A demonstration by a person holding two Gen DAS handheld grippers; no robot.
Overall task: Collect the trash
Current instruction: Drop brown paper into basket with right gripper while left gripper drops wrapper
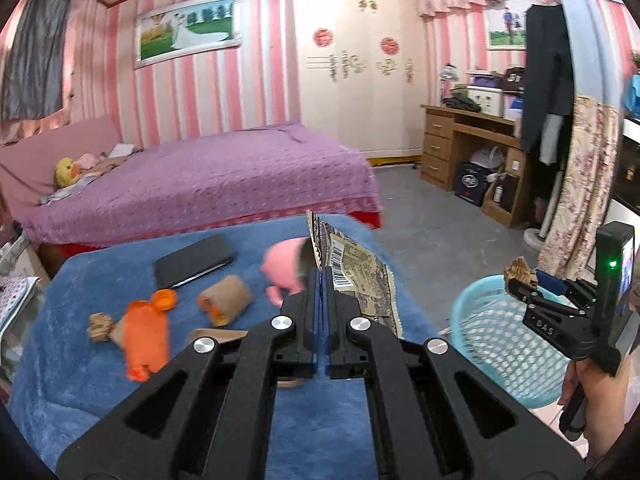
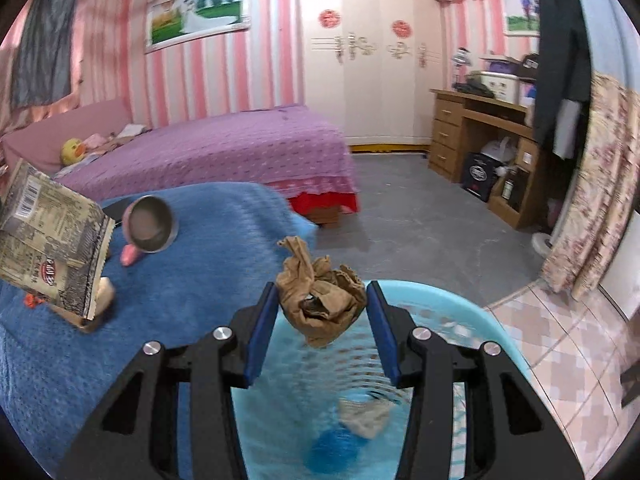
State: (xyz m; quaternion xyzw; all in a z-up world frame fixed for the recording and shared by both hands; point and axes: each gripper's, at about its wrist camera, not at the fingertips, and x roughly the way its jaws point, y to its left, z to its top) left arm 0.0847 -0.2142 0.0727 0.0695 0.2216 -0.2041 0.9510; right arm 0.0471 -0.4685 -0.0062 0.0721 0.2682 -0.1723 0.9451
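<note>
On the far left of the blue blanket [image 1: 100, 368] lie the pieces not yet gathered: a crumpled brown paper ball [image 1: 99, 326], touching an orange wrapper [image 1: 145, 332] with an orange cap [image 1: 165, 299] at its top, then a cardboard roll [image 1: 226, 298] with a dark phone [image 1: 195, 261] behind it. A pink cup [image 1: 286, 268], lying on its side, sits near the middle. The left gripper [image 1: 322, 280] has its jaws pressed together on the edge of a printed snack bag [image 1: 362, 276], which it holds lifted above the blanket, right of the cup. Farther right, off the blanket's edge, stands the light blue basket [image 2: 448, 300], already holding some scraps. The right gripper [image 2: 322, 312] hangs directly over it with its jaws spread wide; a crumpled brown paper wad [image 2: 322, 300] sits between the pads, seemingly loose, so the step in hand looks like dropping it in. The next move calls for carrying the snack bag rightward over the basket rim and parting the left jaws there, then returning for the leftmost scraps.
</note>
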